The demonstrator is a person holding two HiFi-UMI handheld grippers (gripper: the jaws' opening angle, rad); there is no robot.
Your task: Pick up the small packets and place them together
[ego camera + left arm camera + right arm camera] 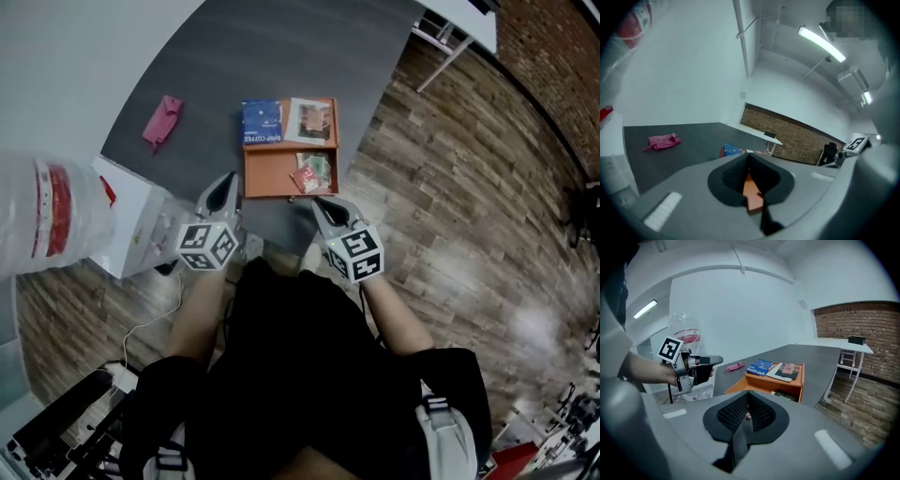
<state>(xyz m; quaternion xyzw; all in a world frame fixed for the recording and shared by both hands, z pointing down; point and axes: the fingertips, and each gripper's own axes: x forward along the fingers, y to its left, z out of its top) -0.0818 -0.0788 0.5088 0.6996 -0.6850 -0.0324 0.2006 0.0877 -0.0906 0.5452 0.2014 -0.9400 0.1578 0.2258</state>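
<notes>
An orange box [281, 173] sits on the dark grey table [225, 56] in the head view. Small green and red packets [312, 172] lie in its open near compartment. A blue drip-coffee packet [262, 122] and a white and brown packet [310, 119] rest on its far part. My left gripper [227, 180] is shut and empty, just left of the box's near corner. My right gripper [319, 202] is shut and empty at the box's near edge. The right gripper view shows the box [776, 380], the blue packet [761, 366] and the left gripper [712, 360] held in a hand.
A pink cloth [162, 120] lies on the table to the far left. A white box [141, 220] and a clear plastic bag with red print [47, 211] stand left of me. Wooden floor [450, 187] and a white table's legs [441, 42] lie to the right.
</notes>
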